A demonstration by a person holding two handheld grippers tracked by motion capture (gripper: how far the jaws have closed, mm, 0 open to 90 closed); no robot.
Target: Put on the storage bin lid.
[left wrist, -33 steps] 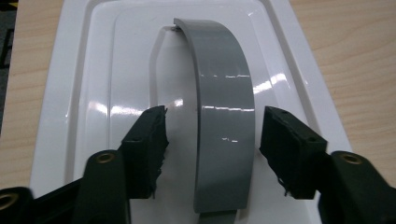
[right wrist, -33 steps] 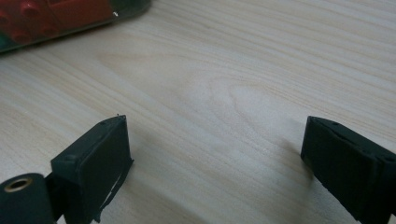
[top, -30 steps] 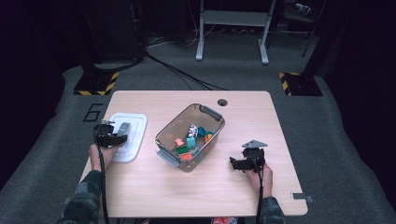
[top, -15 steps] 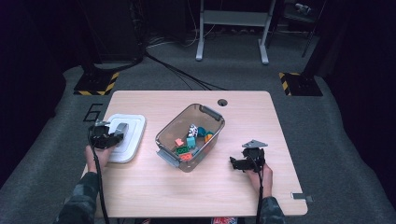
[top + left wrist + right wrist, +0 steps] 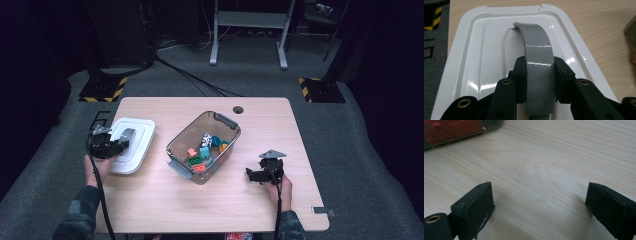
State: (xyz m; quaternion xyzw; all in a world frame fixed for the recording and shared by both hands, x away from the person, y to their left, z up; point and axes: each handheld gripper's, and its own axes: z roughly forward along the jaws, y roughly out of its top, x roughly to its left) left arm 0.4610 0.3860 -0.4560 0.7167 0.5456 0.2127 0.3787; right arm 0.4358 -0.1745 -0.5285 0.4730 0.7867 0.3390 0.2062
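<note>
Left gripper [image 5: 540,82] clamps the grey handle [image 5: 537,57] of a white lid [image 5: 461,57]; right gripper [image 5: 539,207] gapes wide over bare surface [image 5: 549,157]. Clear bin [image 5: 182,167] holds toy blocks [image 5: 205,150].

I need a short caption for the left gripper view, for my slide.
Left gripper shut on the grey handle of the white lid, above the wooden table.

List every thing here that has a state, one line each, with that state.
Left gripper: shut on the grey handle.
Right gripper: open, nothing between its jaws, over bare table.
White lid: off the bin, beside it on the table's left side.
Clear bin: uncovered, coloured blocks inside.
</note>
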